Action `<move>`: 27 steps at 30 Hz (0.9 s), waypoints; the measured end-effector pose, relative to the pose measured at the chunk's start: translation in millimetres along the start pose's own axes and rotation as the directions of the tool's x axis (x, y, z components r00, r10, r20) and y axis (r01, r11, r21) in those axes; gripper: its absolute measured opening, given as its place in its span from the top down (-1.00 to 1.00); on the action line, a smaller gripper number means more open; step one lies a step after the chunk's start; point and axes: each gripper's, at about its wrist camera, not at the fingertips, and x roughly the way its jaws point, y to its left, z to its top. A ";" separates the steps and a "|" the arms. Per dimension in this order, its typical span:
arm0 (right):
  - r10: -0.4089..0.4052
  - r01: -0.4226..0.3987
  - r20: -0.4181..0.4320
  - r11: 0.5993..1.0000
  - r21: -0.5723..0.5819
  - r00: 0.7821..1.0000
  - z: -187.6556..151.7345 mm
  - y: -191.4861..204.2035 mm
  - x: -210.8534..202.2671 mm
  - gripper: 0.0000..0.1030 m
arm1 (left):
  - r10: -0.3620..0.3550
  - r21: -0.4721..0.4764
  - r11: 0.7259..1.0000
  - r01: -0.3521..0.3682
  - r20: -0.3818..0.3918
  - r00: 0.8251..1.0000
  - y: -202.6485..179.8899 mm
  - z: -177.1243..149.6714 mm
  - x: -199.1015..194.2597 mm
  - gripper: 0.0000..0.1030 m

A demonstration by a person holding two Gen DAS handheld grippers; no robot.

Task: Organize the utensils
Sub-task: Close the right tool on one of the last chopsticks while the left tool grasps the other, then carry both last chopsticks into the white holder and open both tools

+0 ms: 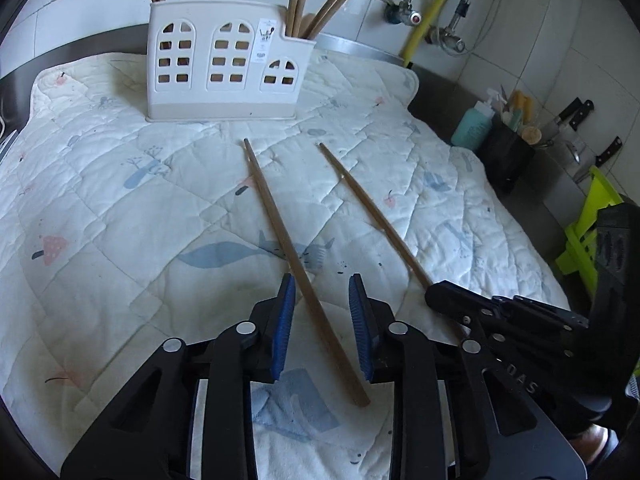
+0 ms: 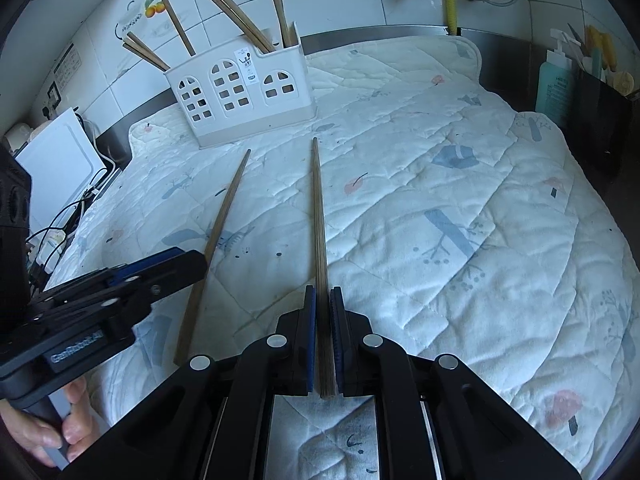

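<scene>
Two wooden chopsticks lie on the quilted mat. My left gripper [image 1: 322, 286] is open, its blue pads on either side of the left chopstick [image 1: 288, 240], which rests on the mat between them. My right gripper [image 2: 323, 294] is shut on the right chopstick [image 2: 319, 216], gripping its thick end. That chopstick [image 1: 372, 212] and the right gripper [image 1: 432, 294] also show in the left wrist view. The left chopstick [image 2: 222, 224] and the left gripper [image 2: 192, 264] show in the right wrist view. A white utensil holder [image 1: 224, 64] [image 2: 244, 96] with several chopsticks stands at the mat's far side.
The quilted mat [image 1: 100, 208] [image 2: 460, 208] covers a steel counter. At the right stand a teal soap bottle [image 1: 474, 124], a black holder [image 1: 508, 152], knives [image 1: 576, 116] and a green rack [image 1: 588, 224]. Pipes run up the tiled wall. A white appliance [image 2: 60, 160] with cables sits left.
</scene>
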 end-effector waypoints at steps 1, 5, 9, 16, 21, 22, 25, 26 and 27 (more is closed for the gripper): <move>0.000 0.000 0.001 1.000 -0.003 1.000 -0.8 0.3 -0.3 0.85 | -0.001 -0.003 1.000 0.001 -0.007 1.000 0.7 -0.4 2.4 0.52; 0.006 -0.006 0.003 1.000 -0.011 1.000 -1.9 0.7 -0.6 0.82 | 0.031 -0.002 1.000 -0.031 -0.021 0.999 2.4 -3.1 9.7 0.69; -0.004 0.004 0.007 1.000 -0.026 1.000 -4.1 4.0 -0.1 0.78 | 0.045 0.004 0.999 -0.045 -0.027 0.999 3.5 -1.6 10.4 0.77; -0.028 0.030 0.031 0.998 -0.057 0.999 -4.9 8.0 -3.6 0.87 | 0.091 0.020 0.996 -0.090 -0.028 0.996 19.5 2.3 3.5 0.89; -0.035 0.042 0.081 0.995 -0.086 0.996 1.0 15.8 -18.7 0.87 | 0.020 -0.011 1.000 -0.021 -0.033 0.999 31.3 0.7 1.7 0.89; -0.034 0.042 0.091 0.995 -0.092 0.995 3.3 17.8 -22.3 0.87 | 0.013 -0.023 1.000 -0.014 -0.033 0.999 32.2 -0.7 1.6 0.82; -0.032 0.045 0.117 0.993 -0.108 0.993 9.7 22.4 -31.6 0.87 | 0.021 -0.009 1.000 -0.022 -0.024 0.999 29.4 -3.5 2.3 0.82; -0.032 0.046 0.124 0.993 -0.112 0.992 11.6 23.8 -33.7 0.87 | 0.025 -0.003 1.000 -0.025 -0.021 0.999 28.5 -4.1 2.3 0.82; -0.030 0.046 0.134 0.992 -0.118 0.991 14.4 25.5 -37.2 0.87 | 0.030 0.008 1.000 -0.030 -0.017 0.999 27.6 -4.9 2.4 0.82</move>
